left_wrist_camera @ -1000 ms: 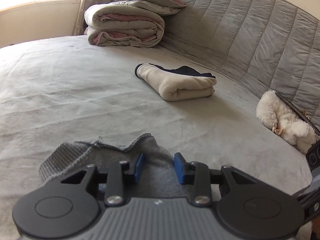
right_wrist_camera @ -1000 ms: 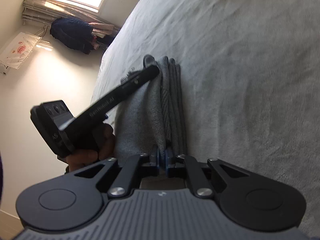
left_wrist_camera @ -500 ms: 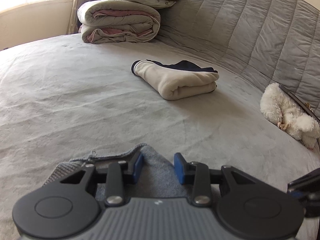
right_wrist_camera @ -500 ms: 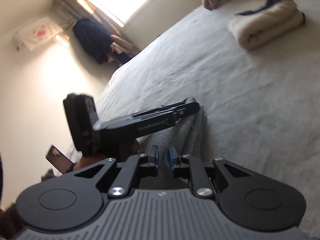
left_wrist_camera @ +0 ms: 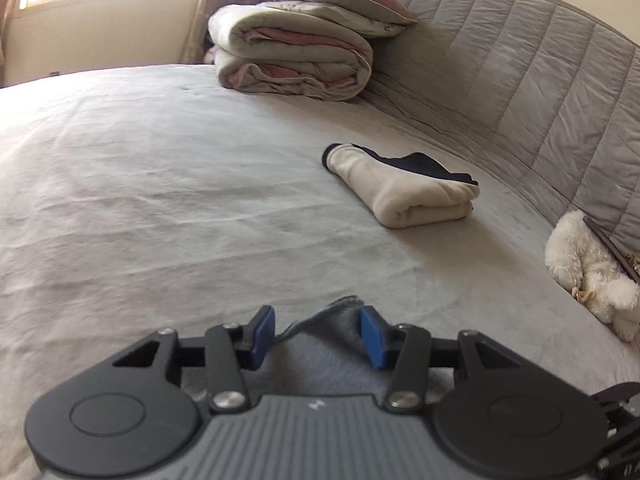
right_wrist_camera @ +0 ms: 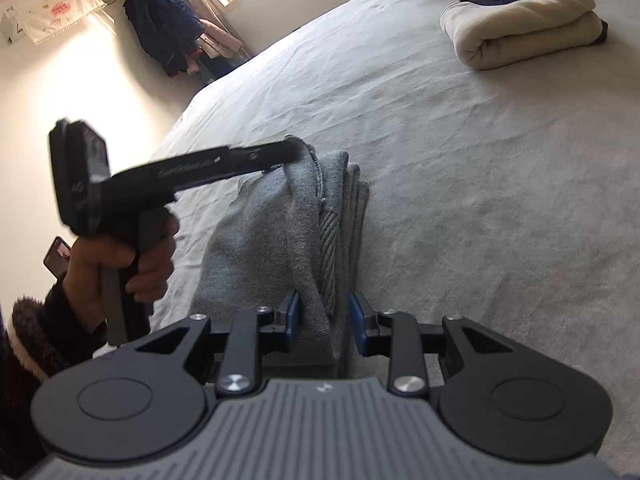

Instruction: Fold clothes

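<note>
Right now both my jaws are opening over the folded grey knit garment point(right_wrist_camera: 280, 240) that lies on the near part of the pale grey bed point(left_wrist_camera: 160, 200). My right gripper point(right_wrist_camera: 324, 320) straddles the near end of the fold, the cloth still between its blue pads point(right_wrist_camera: 292, 316), which no longer press it. My left gripper point(left_wrist_camera: 316, 334) stands at the far end of the same garment; a raised corner of grey cloth shows between its pads without being pinched. In the right wrist view my left hand point(right_wrist_camera: 120, 264) is wrapped round the black handle to the left of the garment. Farther off to the right lies a folded cream garment with dark navy trim point(left_wrist_camera: 408, 192). Beyond it, a rolled grey-and-pink duvet point(left_wrist_camera: 292, 60) sits against the quilted grey headboard point(left_wrist_camera: 540, 80), and a white plush toy point(left_wrist_camera: 584, 264) rests at the right edge.
</note>
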Tool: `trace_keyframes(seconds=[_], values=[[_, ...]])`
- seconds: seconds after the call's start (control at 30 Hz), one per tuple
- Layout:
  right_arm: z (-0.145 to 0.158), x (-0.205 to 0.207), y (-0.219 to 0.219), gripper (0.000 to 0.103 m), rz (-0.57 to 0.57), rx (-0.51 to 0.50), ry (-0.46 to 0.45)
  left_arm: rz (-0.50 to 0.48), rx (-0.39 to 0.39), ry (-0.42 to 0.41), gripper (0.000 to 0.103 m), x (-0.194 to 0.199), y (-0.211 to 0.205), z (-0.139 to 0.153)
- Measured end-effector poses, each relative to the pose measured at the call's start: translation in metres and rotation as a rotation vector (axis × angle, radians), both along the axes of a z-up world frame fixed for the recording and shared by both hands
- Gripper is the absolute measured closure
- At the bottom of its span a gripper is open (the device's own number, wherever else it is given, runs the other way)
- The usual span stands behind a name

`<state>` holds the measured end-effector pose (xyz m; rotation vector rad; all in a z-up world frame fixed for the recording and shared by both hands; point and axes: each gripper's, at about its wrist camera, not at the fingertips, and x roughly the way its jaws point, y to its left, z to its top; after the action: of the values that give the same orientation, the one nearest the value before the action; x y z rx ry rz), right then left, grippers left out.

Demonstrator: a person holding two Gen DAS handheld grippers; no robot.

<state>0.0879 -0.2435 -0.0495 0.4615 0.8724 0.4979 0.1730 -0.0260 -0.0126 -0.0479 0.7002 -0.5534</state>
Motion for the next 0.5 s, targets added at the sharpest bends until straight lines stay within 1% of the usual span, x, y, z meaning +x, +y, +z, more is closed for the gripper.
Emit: trace_keyframes(seconds=[0.07,0.13,0.17,0.27,0.33,0.43,0.5], values=[[0.000,0.000,0.000,0.071,0.005,0.016,0.008,0.032,0.023,-0.013,0.048,-0.016,0.007,0.005],[0.000,0.000,0.001,0.071,0.007,0.021,0.015,0.057,0.030,-0.010,0.046,-0.032,0.015,0.009],[-0.001,0.000,0.002,0.071,0.005,0.022,0.019,0.069,0.028,-0.004,0.046,-0.041,0.019,0.011],[-0.001,0.001,0.000,0.071,-0.007,0.039,0.037,0.103,0.006,0.005,0.037,-0.072,0.030,0.014],[-0.001,0.001,-0.001,0.071,-0.016,0.047,0.043,0.115,0.008,0.014,0.035,-0.093,0.034,0.015],[0.002,-0.001,-0.001,0.071,-0.022,0.053,0.047,0.121,0.059,0.004,0.034,-0.125,0.033,0.014],[0.003,-0.004,0.000,0.071,-0.020,0.058,0.051,0.120,0.101,-0.001,0.031,-0.144,0.029,0.011]])
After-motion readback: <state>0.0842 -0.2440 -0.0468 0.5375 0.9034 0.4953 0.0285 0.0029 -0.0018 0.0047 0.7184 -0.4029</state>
